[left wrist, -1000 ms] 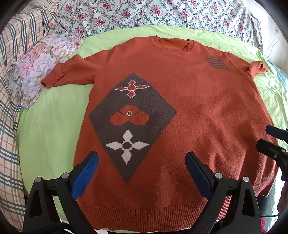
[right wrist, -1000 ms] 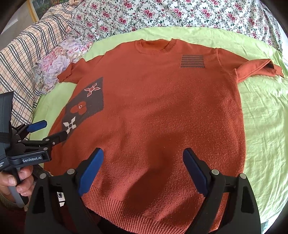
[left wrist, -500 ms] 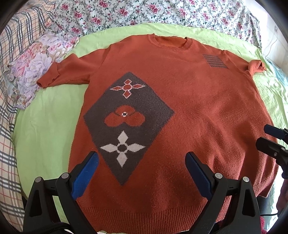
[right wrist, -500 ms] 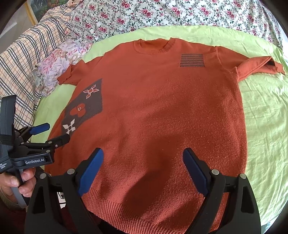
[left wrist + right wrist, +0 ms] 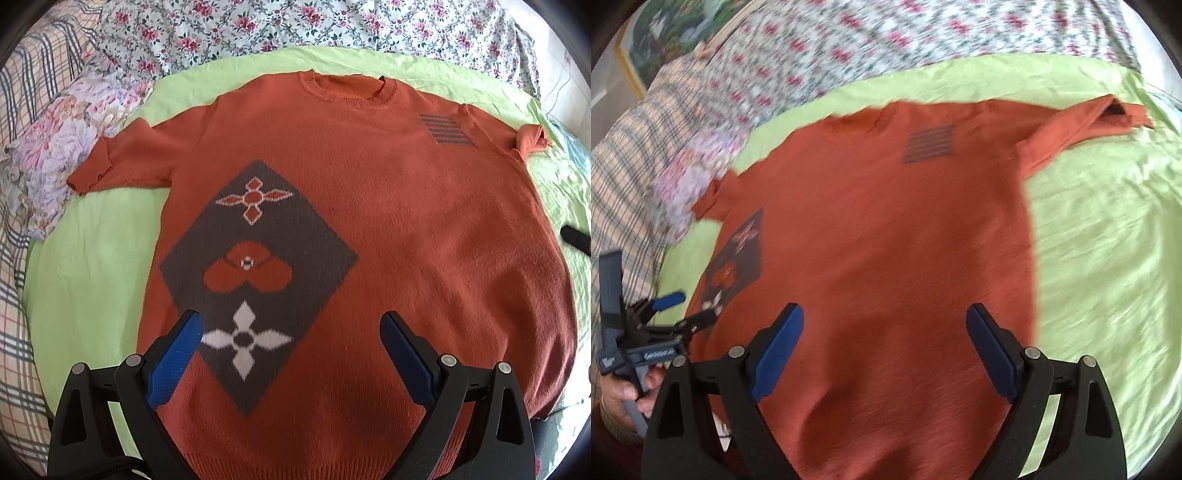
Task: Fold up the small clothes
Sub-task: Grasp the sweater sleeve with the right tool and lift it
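Note:
An orange knit short-sleeved sweater (image 5: pixel 406 221) lies flat, front up, on a green sheet (image 5: pixel 92 277). It has a grey diamond with flower motifs (image 5: pixel 255 273) and a grey striped patch (image 5: pixel 445 129). My left gripper (image 5: pixel 291 339) is open and empty above the lower left part of the sweater. My right gripper (image 5: pixel 884 334) is open and empty above the sweater's lower right body (image 5: pixel 886 240). The left gripper also shows in the right wrist view (image 5: pixel 679 310). The right sleeve (image 5: pixel 1082 122) is partly folded over.
Floral bedding (image 5: pixel 332 26) lies behind the sweater. A plaid blanket (image 5: pixel 22 110) and a crumpled floral cloth (image 5: pixel 66 147) lie at the left. The sheet extends to the right of the sweater (image 5: pixel 1108 258).
The left gripper has moved forward and left over the sweater. The right gripper has swung to the right; its view is blurred and most of it has left the left wrist view.

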`<state>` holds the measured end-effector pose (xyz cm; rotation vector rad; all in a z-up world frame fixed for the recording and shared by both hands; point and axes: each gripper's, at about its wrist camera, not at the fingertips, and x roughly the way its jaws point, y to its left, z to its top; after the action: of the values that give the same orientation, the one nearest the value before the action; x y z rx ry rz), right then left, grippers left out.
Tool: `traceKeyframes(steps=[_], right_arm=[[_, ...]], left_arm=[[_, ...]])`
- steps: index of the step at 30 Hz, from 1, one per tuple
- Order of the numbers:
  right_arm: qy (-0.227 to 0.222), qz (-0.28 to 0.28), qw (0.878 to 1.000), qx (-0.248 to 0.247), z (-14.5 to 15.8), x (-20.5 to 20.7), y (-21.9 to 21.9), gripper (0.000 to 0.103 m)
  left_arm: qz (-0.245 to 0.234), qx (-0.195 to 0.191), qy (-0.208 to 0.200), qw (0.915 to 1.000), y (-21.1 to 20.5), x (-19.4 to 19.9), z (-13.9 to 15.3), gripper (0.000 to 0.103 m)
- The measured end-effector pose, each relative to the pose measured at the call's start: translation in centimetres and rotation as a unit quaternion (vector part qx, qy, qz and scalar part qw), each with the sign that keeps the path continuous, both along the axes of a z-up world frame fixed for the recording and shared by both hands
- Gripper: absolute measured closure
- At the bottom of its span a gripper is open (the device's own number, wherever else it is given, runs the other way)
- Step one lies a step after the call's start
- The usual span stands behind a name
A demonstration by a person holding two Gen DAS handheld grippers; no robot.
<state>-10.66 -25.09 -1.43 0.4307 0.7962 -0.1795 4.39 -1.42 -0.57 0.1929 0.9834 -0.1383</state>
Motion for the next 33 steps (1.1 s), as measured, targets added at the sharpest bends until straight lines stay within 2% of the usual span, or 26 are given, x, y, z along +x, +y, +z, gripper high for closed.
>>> traceKeyframes(steps=[3,8,15,18,21,23,25,26,27,28,33], right_arm=[[-0.011,-0.03,0.999,0.007,0.2,0.8,-4.0,0.023],[-0.032,-0.091,0.995,0.025,1.2,2.8,-13.0,0.026],[-0.045,-0.208,0.975,0.062,2.2,5.4,-27.5,0.034],[-0.053,-0.237,0.965,0.101,1.7,6.6,-32.7,0.038],[-0.053,-0.255,0.957,0.129,0.8,8.0,-35.5,0.041],[-0.06,-0.273,0.947,0.158,0.1,8.4,-37.5,0.045],[-0.064,-0.283,0.941,0.172,-0.5,9.2,-38.9,0.058],[-0.058,-0.29,0.94,0.168,-0.6,9.5,-39.3,0.062],[-0.053,-0.297,0.939,0.166,-0.8,9.8,-39.8,0.076],[-0.053,-0.297,0.939,0.162,-0.7,10.0,-39.8,0.096],[-0.073,-0.238,0.962,0.112,2.1,11.9,-35.7,0.098]], left_arm=[[0.001,-0.004,-0.001,1.0,-0.3,0.6,0.3,0.006],[-0.001,-0.013,0.008,0.9999,-0.9,1.5,-0.1,0.006],[-0.004,-0.017,0.042,0.999,-1.8,2.8,-2.1,0.006],[0.0,-0.005,0.041,0.9991,-2.1,3.6,-2.7,0.006],[0.004,-0.007,0.045,0.9989,-2.2,4.4,-3.1,0.006],[0.007,-0.011,0.051,0.9986,-2.1,4.9,-3.4,0.006],[0.01,-0.018,0.067,0.9975,-1.9,5.3,-3.6,0.006],[0.011,-0.02,0.069,0.9974,-1.7,5.6,-3.6,0.006],[0.012,-0.02,0.069,0.9974,-1.5,5.9,-3.6,0.006],[0.013,-0.02,0.066,0.9975,-1.3,6.0,-3.6,0.006],[0.033,-0.038,0.062,0.9968,0.1,6.9,-3.1,0.006]])
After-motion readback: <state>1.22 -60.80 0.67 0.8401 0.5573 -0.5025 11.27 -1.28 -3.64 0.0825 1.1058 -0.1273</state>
